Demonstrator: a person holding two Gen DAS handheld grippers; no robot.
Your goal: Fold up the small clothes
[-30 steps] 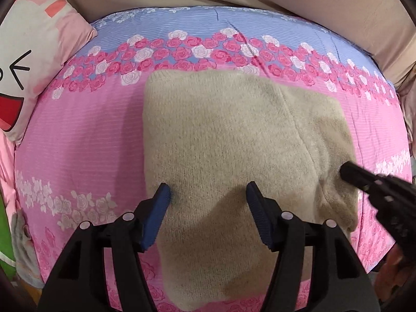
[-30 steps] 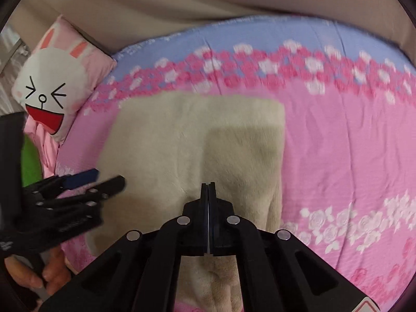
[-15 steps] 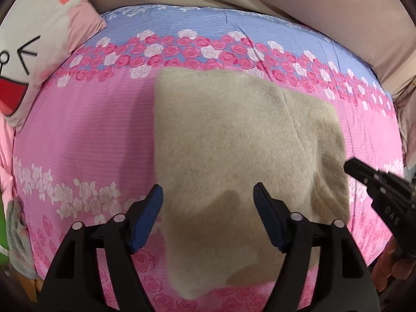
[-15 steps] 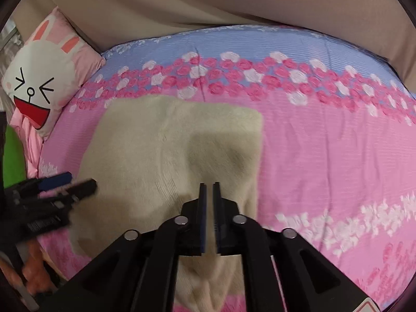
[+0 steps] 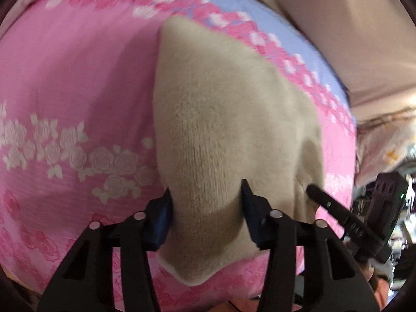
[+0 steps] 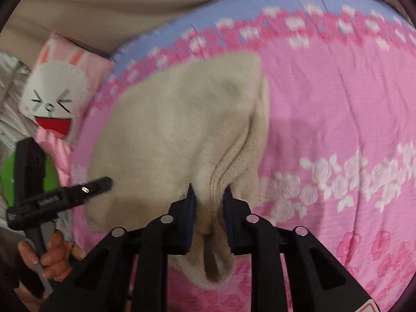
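A beige fleece garment [image 5: 228,130] lies partly folded on a pink floral bedspread [image 5: 72,83]. My left gripper [image 5: 206,202] is open, its blue-padded jaws straddling the garment's near left edge. My right gripper [image 6: 208,202] has its jaws partly closed around a bunched ribbed cuff [image 6: 218,182] at the garment's [image 6: 169,130] near right corner; the cloth sits between the pads. The right gripper shows at the right of the left wrist view [image 5: 316,191], and the left gripper at the left of the right wrist view [image 6: 101,183].
A pink bunny-face pillow [image 6: 54,98] lies at the bed's far left. A beige headboard or wall [image 5: 338,20] runs behind the bed. A blue band [image 6: 260,10] edges the bedspread's far side. Clutter [image 5: 384,150] sits off the bed's right.
Both grippers have come down to the garment's near edge. The right gripper opened from shut and now has the ribbed cuff between its pads. The left stays open, lower on the cloth.
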